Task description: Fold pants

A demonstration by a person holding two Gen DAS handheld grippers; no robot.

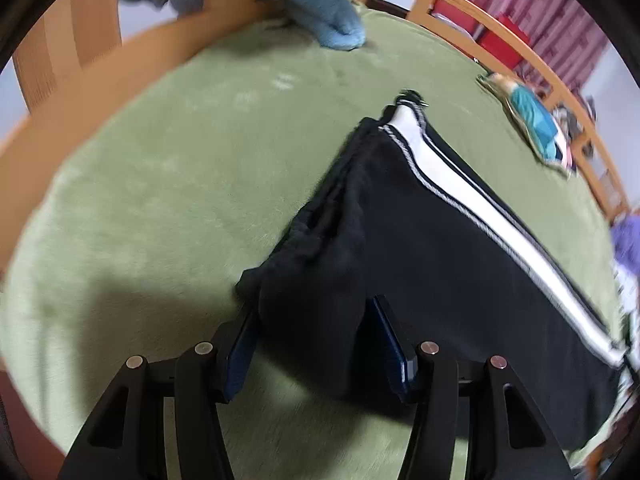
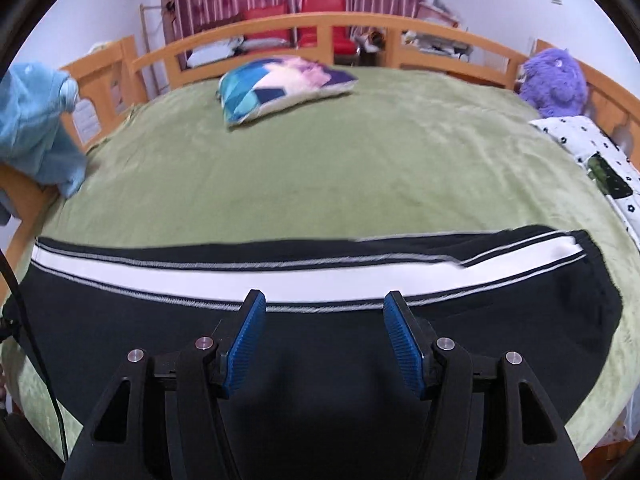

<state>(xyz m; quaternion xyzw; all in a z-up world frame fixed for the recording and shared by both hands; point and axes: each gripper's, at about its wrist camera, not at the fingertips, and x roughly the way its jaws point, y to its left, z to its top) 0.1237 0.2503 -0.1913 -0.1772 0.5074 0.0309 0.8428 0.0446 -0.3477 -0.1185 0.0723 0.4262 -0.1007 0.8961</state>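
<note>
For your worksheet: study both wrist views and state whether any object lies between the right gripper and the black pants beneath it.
Nothing visible does. The right gripper hangs open directly over the pants; the pillow lies far up the bed.

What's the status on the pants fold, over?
Left gripper shut on black pants. Right gripper open above them, empty. Pants flat on green blanket; nothing in the way.

No text, label, brand or number can be read — on any surface in either view.
</note>
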